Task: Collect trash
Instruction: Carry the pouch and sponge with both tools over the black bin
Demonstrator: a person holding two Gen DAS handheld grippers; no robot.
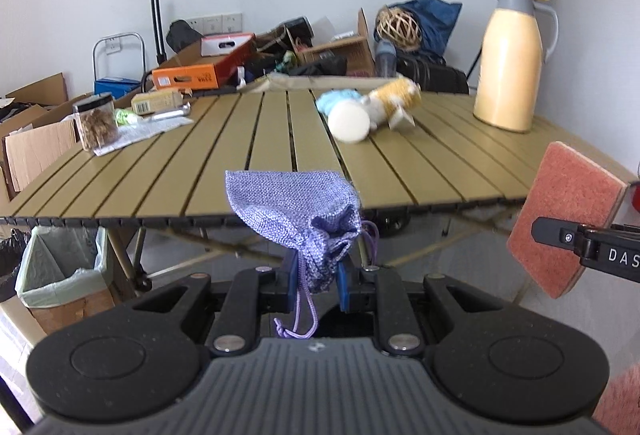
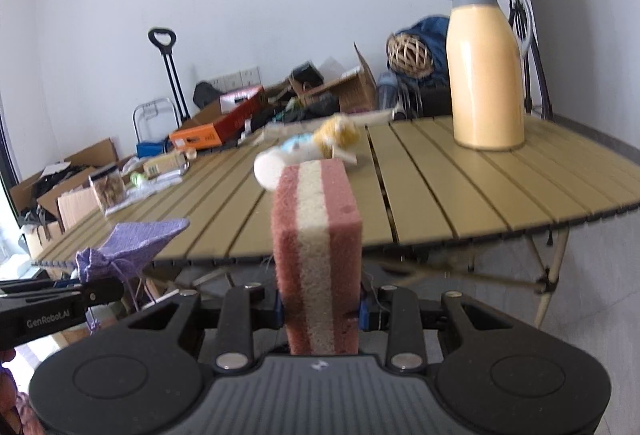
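Pouch (image 1: 294, 217) lilac weave; sponge (image 2: 316, 255) pink with cream stripe; slatted table (image 1: 440, 163) olive; jug (image 1: 510, 63) cream, grey collar.

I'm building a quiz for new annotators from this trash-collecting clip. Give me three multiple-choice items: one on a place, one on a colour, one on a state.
1. Where does the yellow jug stand?
A. on the slatted table
B. on the floor
C. in the lined bin

2. What colour is the drawstring pouch?
A. green
B. purple
C. orange

3. What is the right gripper doing?
A. hanging open
B. clamping the sponge
C. clamping the jar

Key: 1 A, the jug's base rests on the slatted table. 2 B, its woven cloth is purple in both views. 3 B, the pads pinch the sponge from both sides.
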